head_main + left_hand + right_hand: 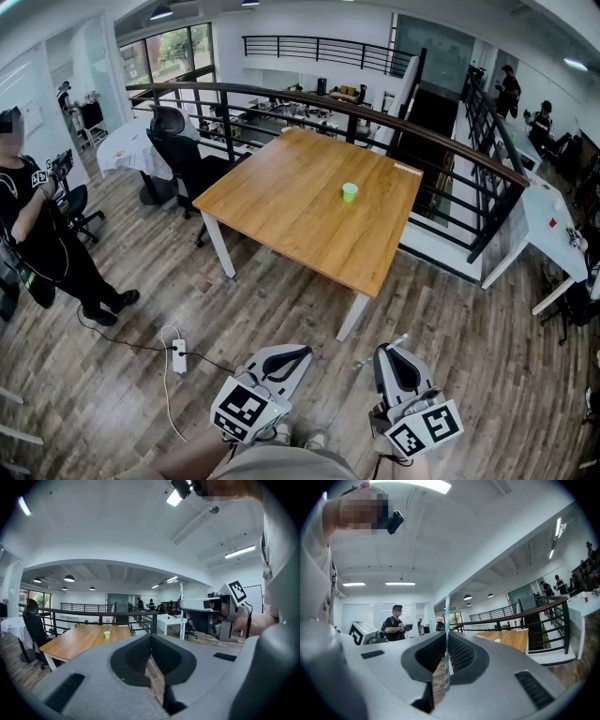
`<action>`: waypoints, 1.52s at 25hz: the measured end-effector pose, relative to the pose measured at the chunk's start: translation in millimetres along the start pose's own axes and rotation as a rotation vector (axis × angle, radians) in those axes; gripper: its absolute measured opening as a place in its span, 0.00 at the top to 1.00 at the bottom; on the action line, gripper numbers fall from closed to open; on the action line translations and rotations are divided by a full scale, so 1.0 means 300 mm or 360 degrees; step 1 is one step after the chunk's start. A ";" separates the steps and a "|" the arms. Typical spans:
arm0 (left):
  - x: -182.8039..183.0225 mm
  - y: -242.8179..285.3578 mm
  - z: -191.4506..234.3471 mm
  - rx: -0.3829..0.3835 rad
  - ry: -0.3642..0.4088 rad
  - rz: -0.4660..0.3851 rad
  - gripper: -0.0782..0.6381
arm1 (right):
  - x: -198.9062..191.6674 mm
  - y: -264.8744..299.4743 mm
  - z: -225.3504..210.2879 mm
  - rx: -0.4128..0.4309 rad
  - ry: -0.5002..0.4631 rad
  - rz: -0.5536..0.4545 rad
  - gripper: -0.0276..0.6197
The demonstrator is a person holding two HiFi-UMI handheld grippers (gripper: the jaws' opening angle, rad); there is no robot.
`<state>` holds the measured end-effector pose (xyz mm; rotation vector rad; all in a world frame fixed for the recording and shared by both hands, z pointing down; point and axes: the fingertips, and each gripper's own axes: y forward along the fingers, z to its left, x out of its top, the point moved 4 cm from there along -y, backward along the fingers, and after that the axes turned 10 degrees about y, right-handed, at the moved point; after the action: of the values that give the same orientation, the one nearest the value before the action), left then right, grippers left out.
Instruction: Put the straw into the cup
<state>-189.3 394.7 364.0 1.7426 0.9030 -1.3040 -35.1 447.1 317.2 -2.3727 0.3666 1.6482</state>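
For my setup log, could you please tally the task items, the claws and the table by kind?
Green cup: 1
Striped straw: 1
Claws: 2 (left claw, right claw)
Wooden table: 1
Total: 5

The table (291, 202) top is smooth satin wood; the floor (450, 337) is matt wood plank; the straw (446, 634) looks like striped paper; the left gripper (152, 667) and right gripper (440, 667) are matt grey plastic, ribbed inside.
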 end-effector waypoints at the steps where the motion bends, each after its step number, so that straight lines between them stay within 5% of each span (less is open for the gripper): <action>1: -0.003 0.003 -0.003 0.0001 -0.0004 0.0003 0.87 | 0.001 -0.005 -0.004 0.0001 0.0003 0.0001 0.91; 21: -0.026 0.096 -0.034 -0.0047 -0.0019 0.0063 0.87 | 0.010 -0.040 -0.076 -0.0007 0.0026 0.0007 0.91; 38: 0.021 0.137 -0.161 0.0066 0.0021 0.0076 0.87 | 0.026 -0.169 -0.172 0.0089 0.0020 0.0014 0.91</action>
<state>-131.3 419.4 373.5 1.7955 0.8419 -1.2899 29.9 477.5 329.7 -2.3449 0.4207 1.6061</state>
